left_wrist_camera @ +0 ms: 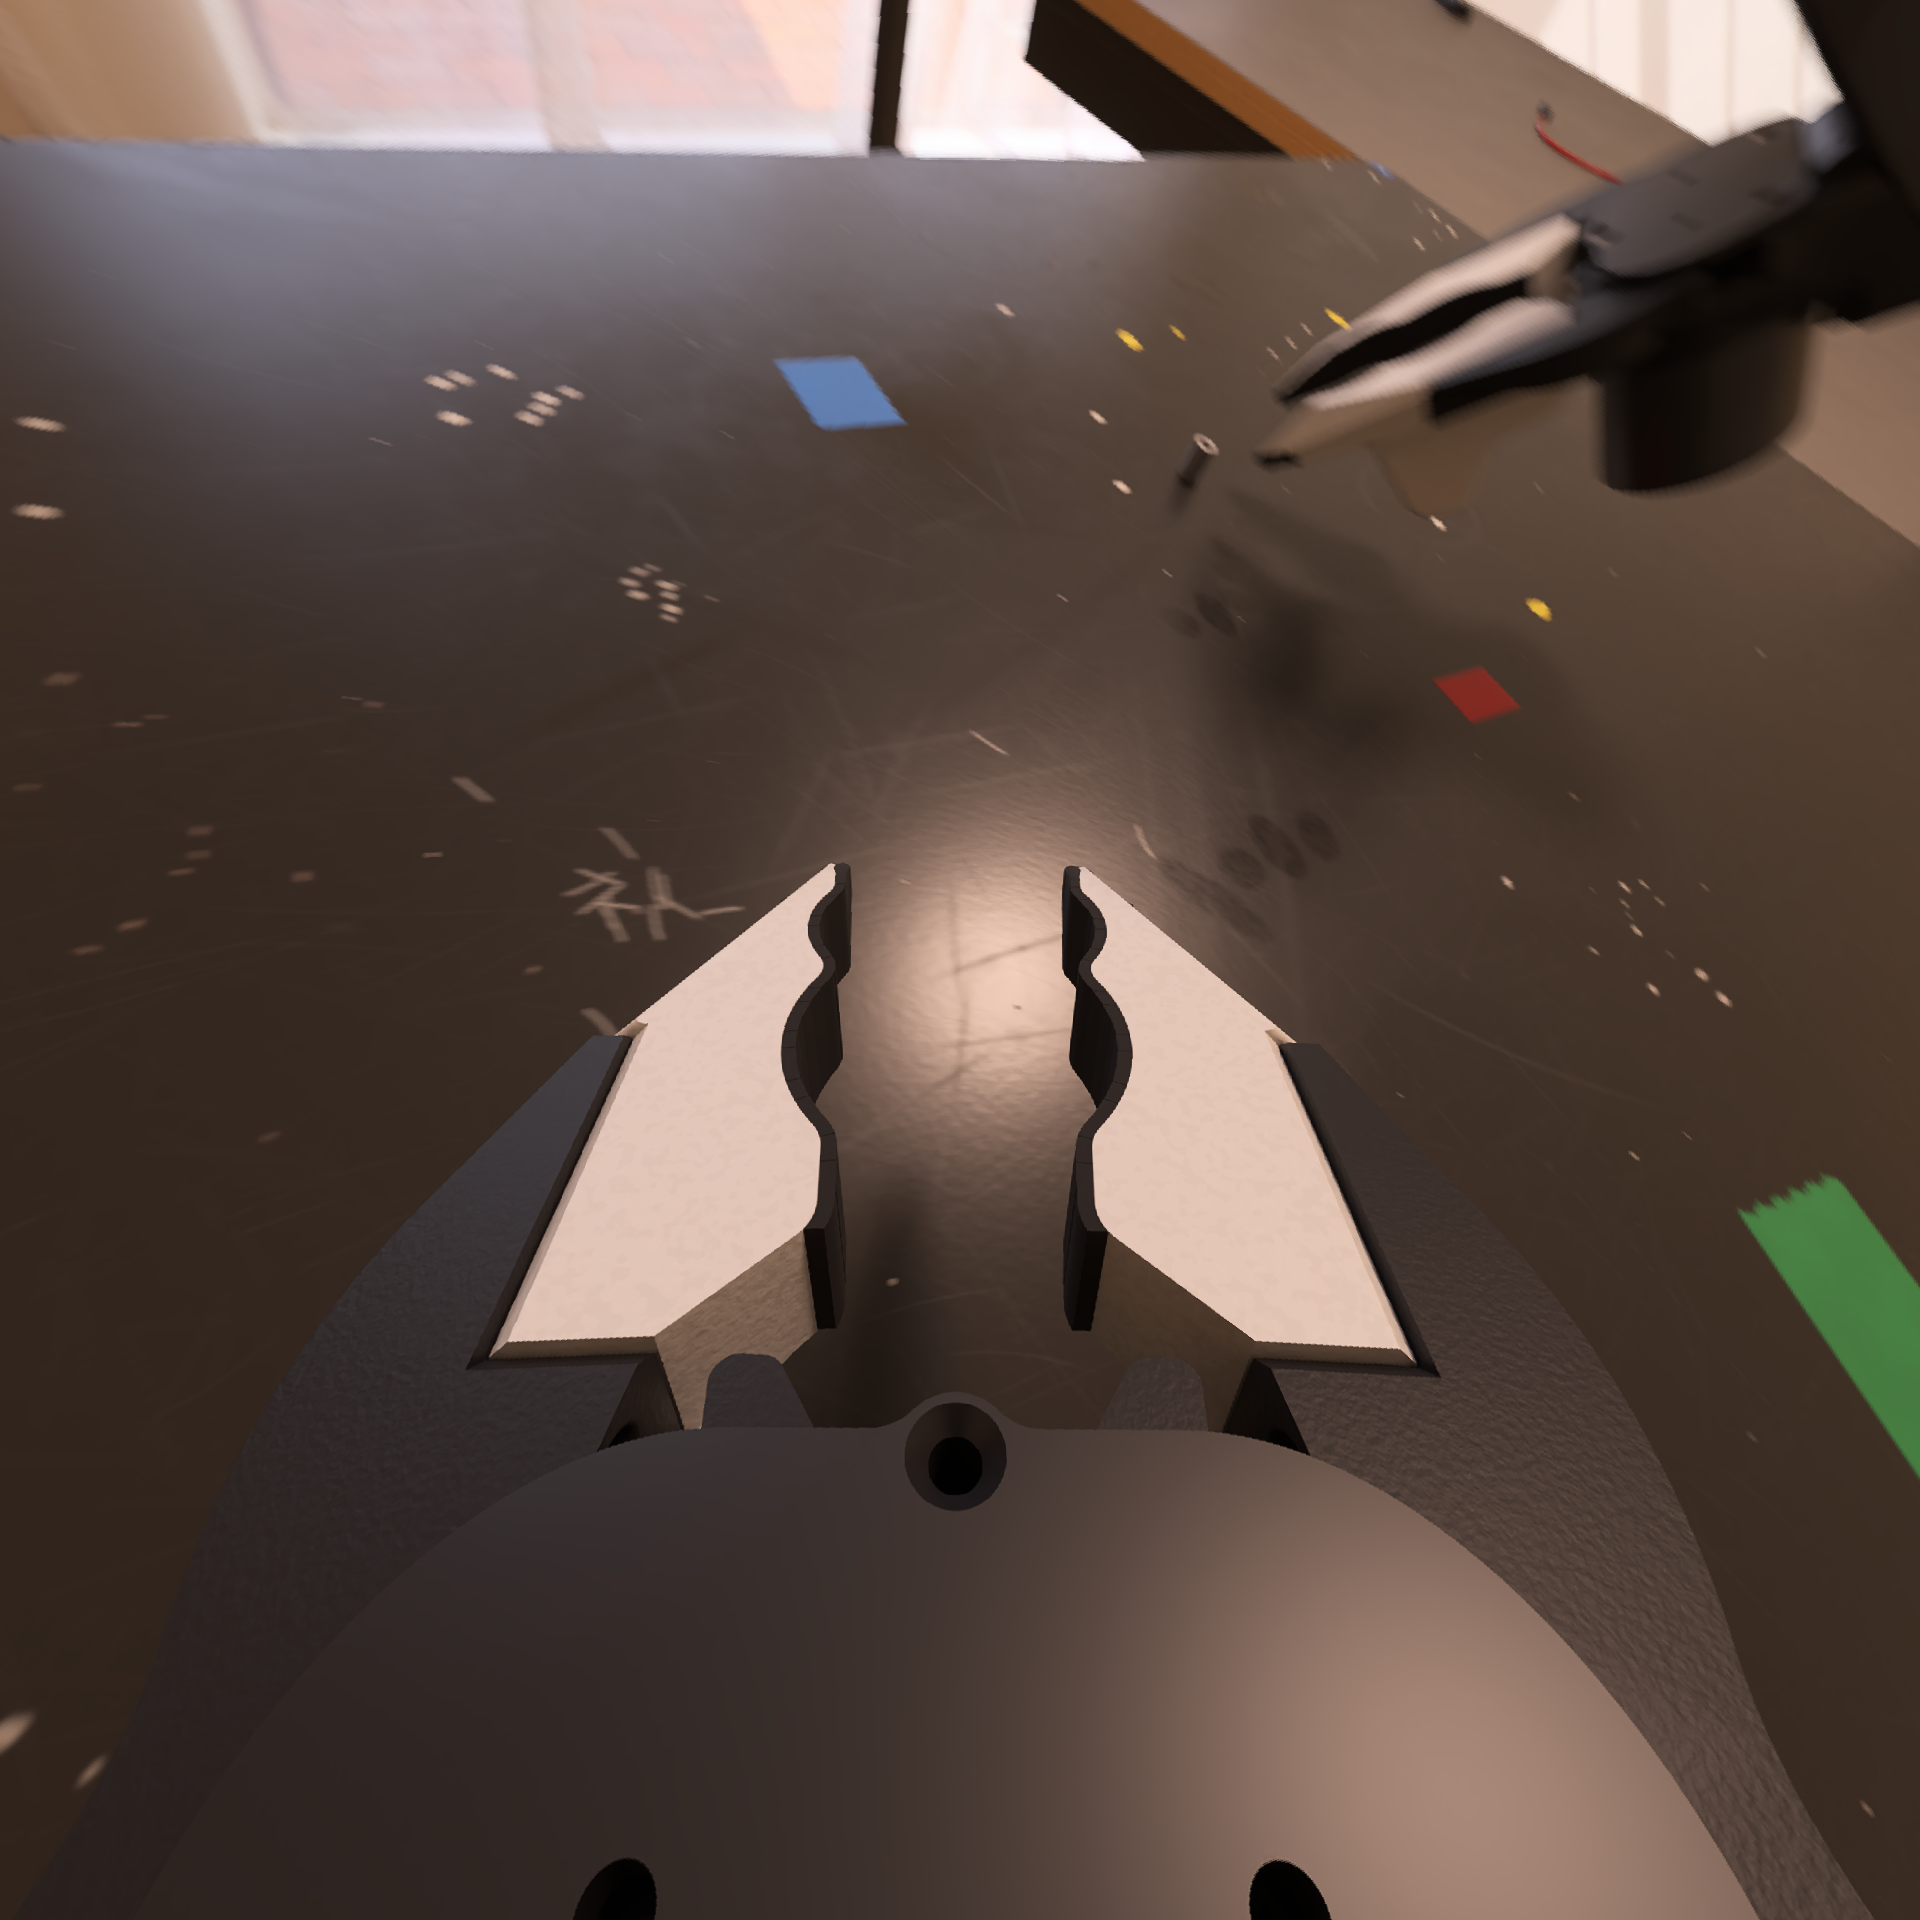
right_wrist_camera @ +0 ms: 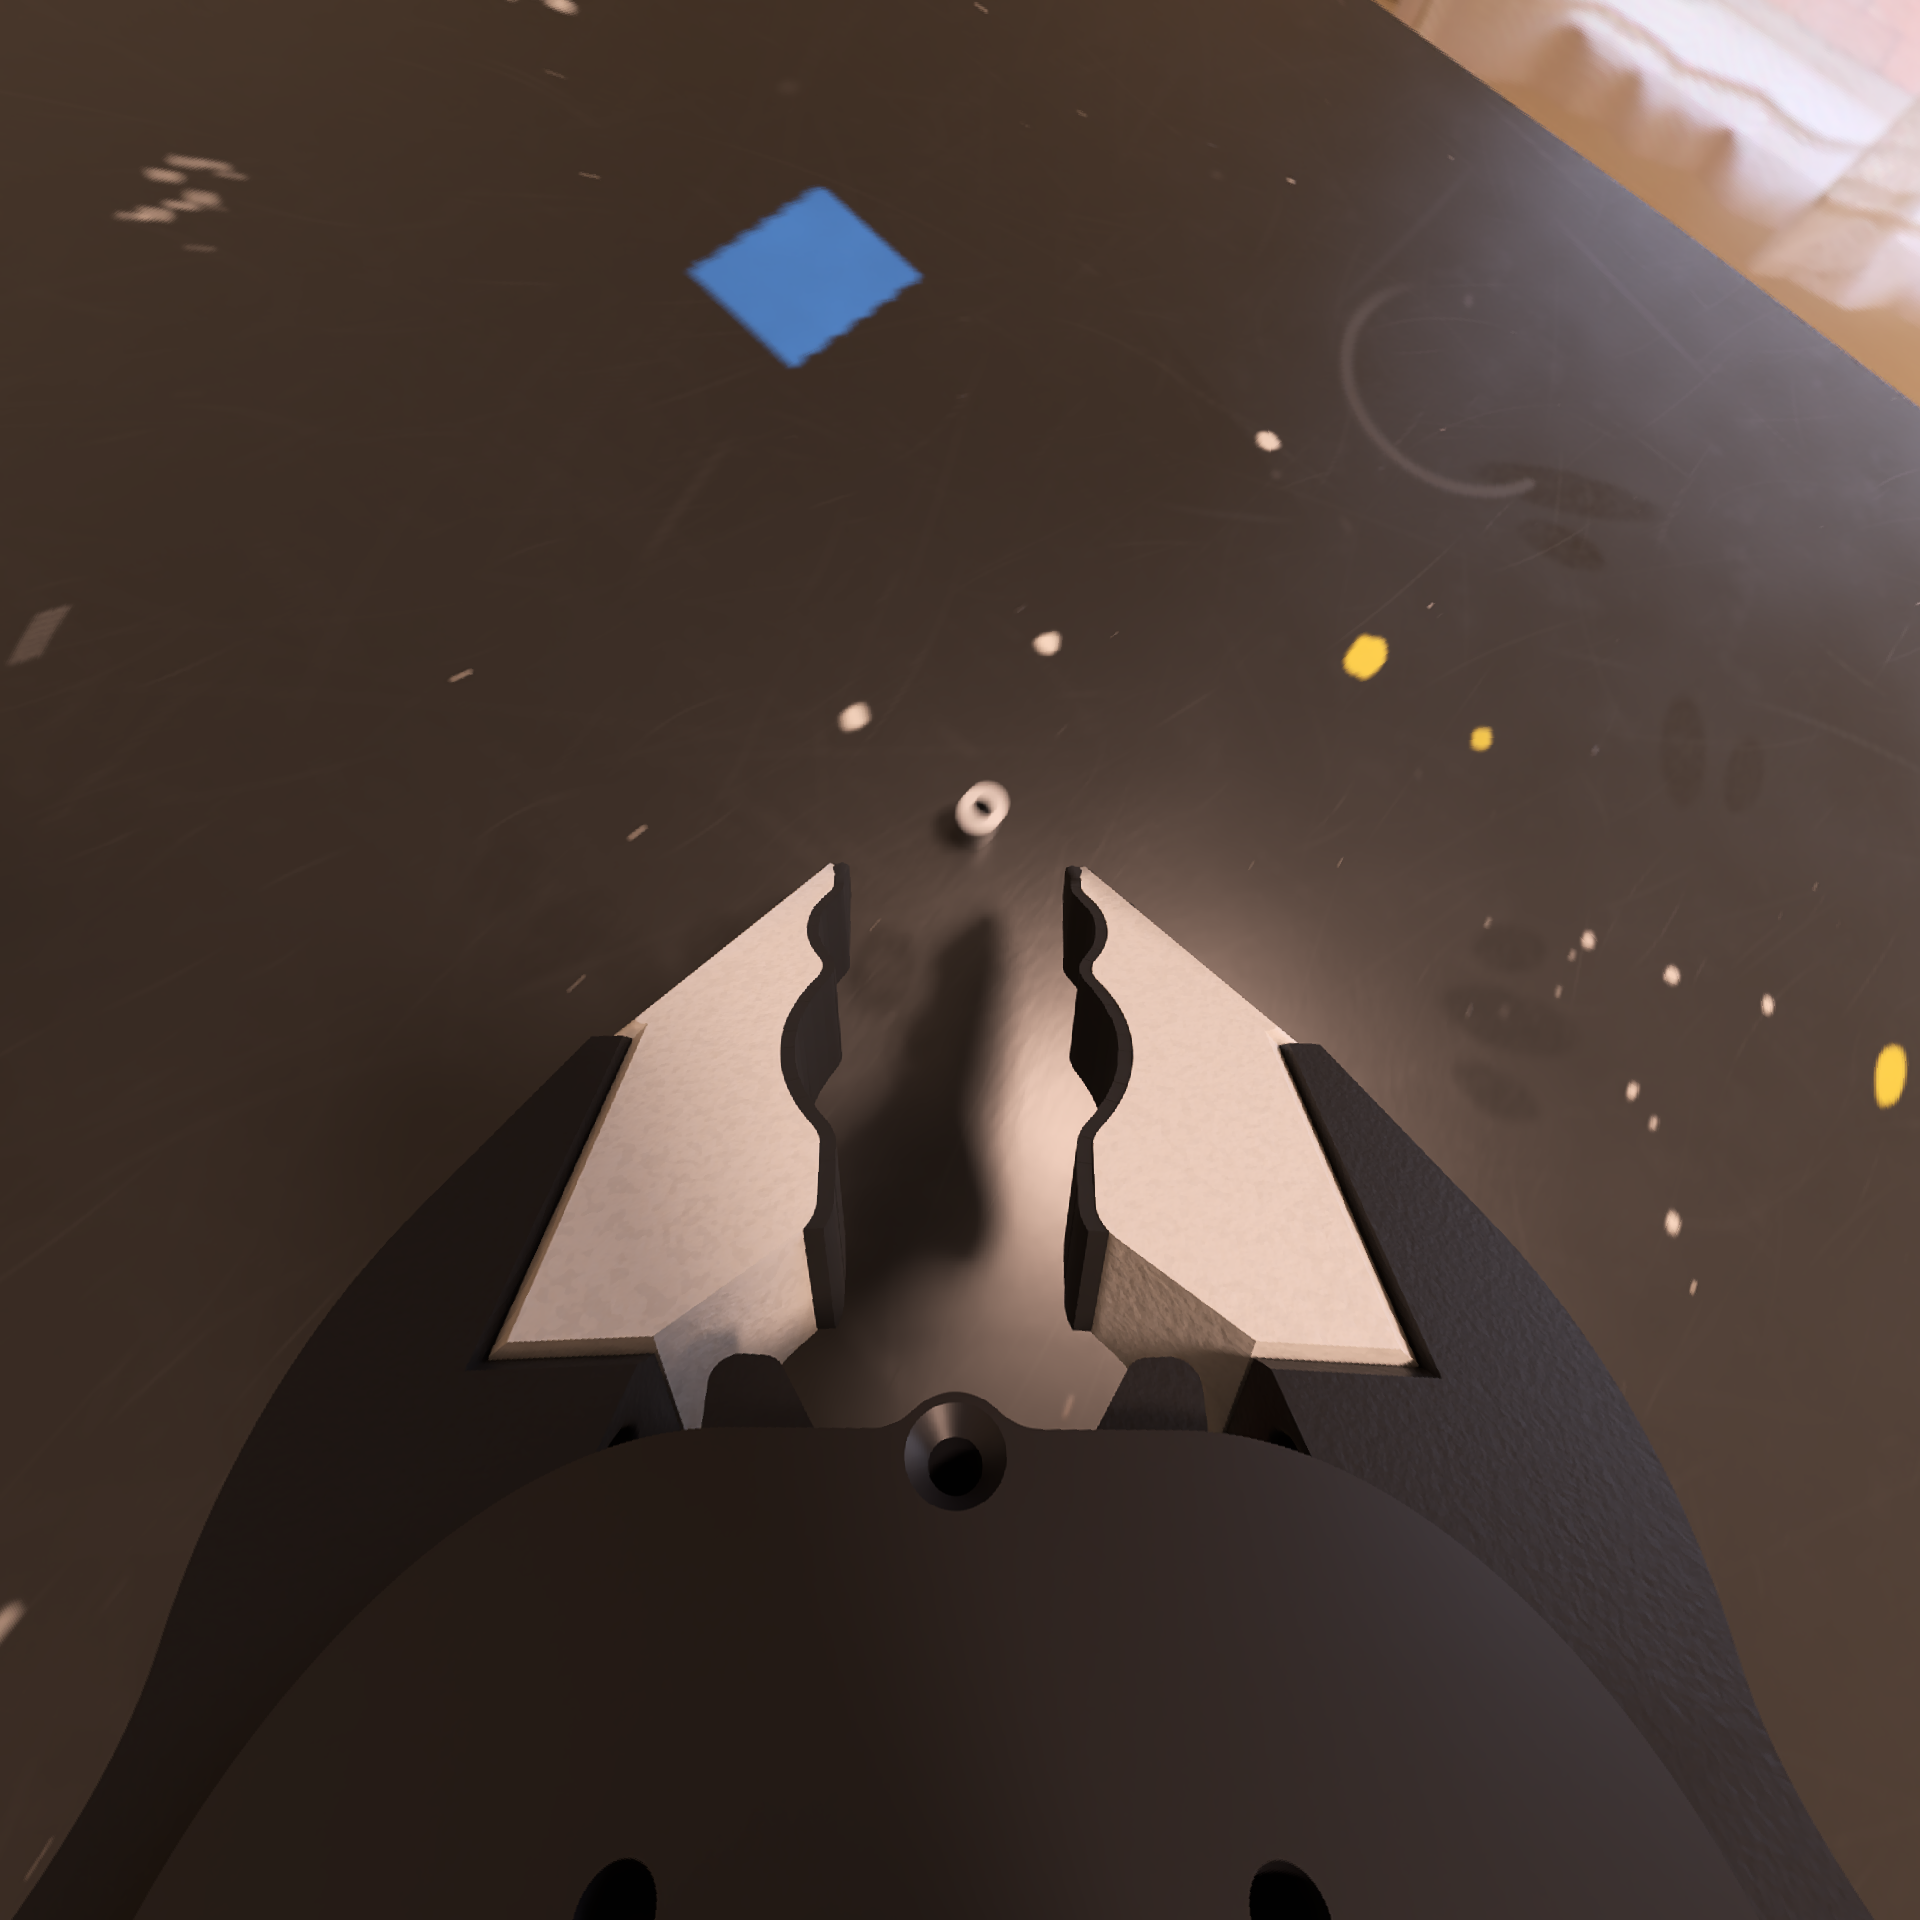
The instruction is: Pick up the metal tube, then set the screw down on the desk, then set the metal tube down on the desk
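Observation:
A small metal cylinder with a hollow end (right_wrist_camera: 982, 808) stands on the dark desk (right_wrist_camera: 416, 935), just ahead of my right gripper's (right_wrist_camera: 956, 883) fingertips. I cannot tell whether it is the tube or the screw. My right gripper is open and empty. In the left wrist view the same small piece (left_wrist_camera: 1195, 462) stands tilted at the upper right, with the right gripper (left_wrist_camera: 1283, 421) just to its right and above the desk (left_wrist_camera: 416, 1039). My left gripper (left_wrist_camera: 956, 883) is open and empty, far from the piece. No second small part shows.
On the desk lie a blue tape square (left_wrist_camera: 840, 392) that also shows in the right wrist view (right_wrist_camera: 805, 275), a red square (left_wrist_camera: 1475, 694), a green tape strip (left_wrist_camera: 1839, 1309) and yellow dots (right_wrist_camera: 1364, 657). The desk's edge (right_wrist_camera: 1662, 260) runs at the upper right. A raised board (left_wrist_camera: 1195, 83) stands behind.

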Available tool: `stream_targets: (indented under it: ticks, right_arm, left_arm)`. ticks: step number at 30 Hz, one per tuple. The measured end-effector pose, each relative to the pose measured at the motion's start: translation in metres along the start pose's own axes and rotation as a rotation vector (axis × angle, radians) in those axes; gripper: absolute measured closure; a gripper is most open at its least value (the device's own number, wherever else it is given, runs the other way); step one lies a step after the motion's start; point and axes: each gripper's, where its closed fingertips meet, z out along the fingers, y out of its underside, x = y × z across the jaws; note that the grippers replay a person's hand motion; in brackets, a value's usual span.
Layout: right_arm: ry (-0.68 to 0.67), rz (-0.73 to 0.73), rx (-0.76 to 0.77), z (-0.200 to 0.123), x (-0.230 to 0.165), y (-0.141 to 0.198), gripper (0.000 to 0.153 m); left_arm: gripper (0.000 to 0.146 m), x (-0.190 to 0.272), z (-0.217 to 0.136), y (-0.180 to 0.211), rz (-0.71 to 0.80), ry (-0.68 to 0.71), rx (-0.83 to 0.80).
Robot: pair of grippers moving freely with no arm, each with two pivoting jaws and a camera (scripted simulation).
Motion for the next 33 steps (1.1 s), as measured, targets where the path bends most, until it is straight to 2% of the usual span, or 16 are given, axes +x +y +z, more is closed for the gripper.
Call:
stream_targets:
  ticks: [4,7,9,13,17,21,28,33]
  right_arm:
    - [-0.119,-0.022,0.032,-0.048,-0.038,0.028,0.111]
    - [-0.161,0.003,0.033,-0.066,-0.06,0.048,0.111]
    - [-0.2,0.061,0.09,-0.072,-0.076,0.045,0.111]
    - [-0.269,0.126,0.211,-0.069,-0.103,0.03,0.111]
    - [-0.243,0.087,0.239,-0.065,-0.11,0.025,0.112]
    - [-0.236,0.11,0.249,-0.064,-0.106,0.027,0.12]
    - [-0.192,0.16,0.299,-0.067,-0.096,0.024,0.136]
    - [-0.188,0.145,0.27,-0.064,-0.098,0.026,0.137]
  left_arm:
    - [0.107,-0.024,-0.019,-0.005,0.003,-0.095,0.068]
    - [0.108,-0.037,-0.025,-0.006,0.004,-0.141,0.096]
    - [0.112,-0.05,-0.027,-0.006,-0.006,-0.21,0.077]
    - [0.121,-0.083,-0.033,-0.021,-0.033,-0.344,0.056]
    - [0.129,-0.136,-0.039,-0.047,-0.116,-0.49,0.058]
    - [0.126,-0.192,-0.032,-0.053,-0.211,-0.597,0.042]
    - [0.125,-0.22,-0.014,-0.049,-0.182,-0.655,0.054]
    - [0.125,-0.238,-0.03,-0.038,-0.185,-0.68,0.051]
